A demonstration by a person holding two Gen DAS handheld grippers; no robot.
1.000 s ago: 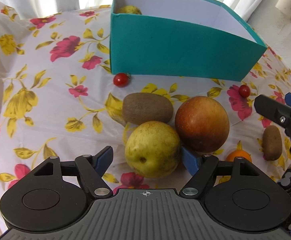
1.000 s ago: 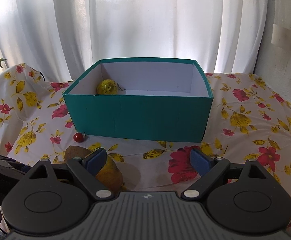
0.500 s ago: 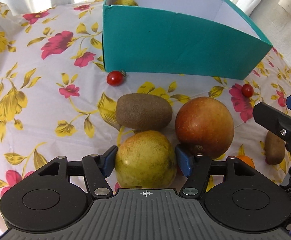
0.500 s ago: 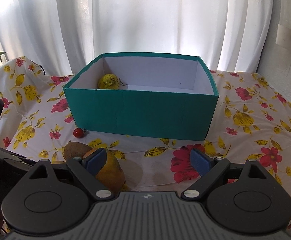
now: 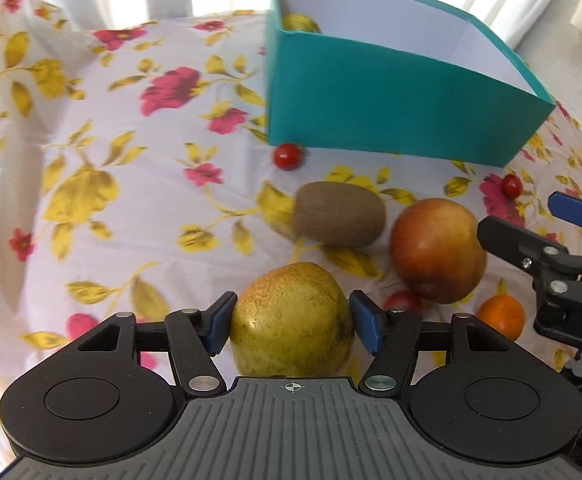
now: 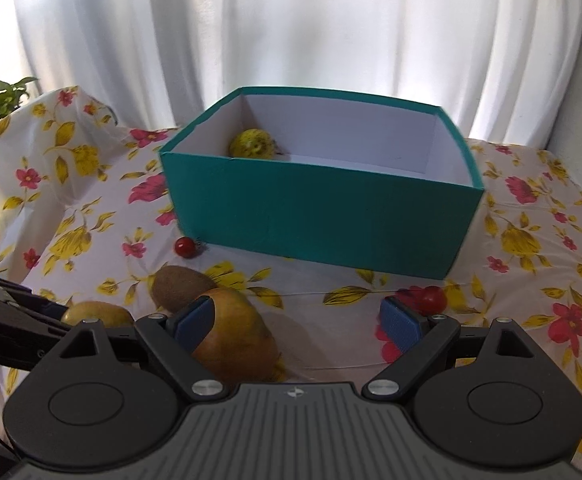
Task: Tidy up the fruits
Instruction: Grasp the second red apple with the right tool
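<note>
Change: since a second ago the left gripper (image 5: 291, 320) has closed in on the pear (image 5: 291, 320); its blue pads, then wide of the fruit, now press both flanks, and the view has swung so the box (image 5: 391, 100) sits further right.
Pear: pinched between the left pads, seemingly just off the cloth (image 5: 111, 180), though whether it is clear of it I cannot tell.
Key relation: the box lies ahead and to the right of the held pear, well apart, with the kiwi (image 5: 339, 216) and apple (image 5: 437, 250) between; its open top faces up, so the pear likely has to rise over the near wall.
Box contents: one yellow-green fruit (image 6: 253, 144) in the far left corner; the remaining floor looks bare.
Nearer hand: the left, already on the pear.
Right gripper (image 6: 295, 322): spread wide, holding nothing, hovering beside the apple.
Loose: two cherry tomatoes (image 5: 287, 156) near the box, an orange (image 5: 501, 316) by the right tool.
</note>
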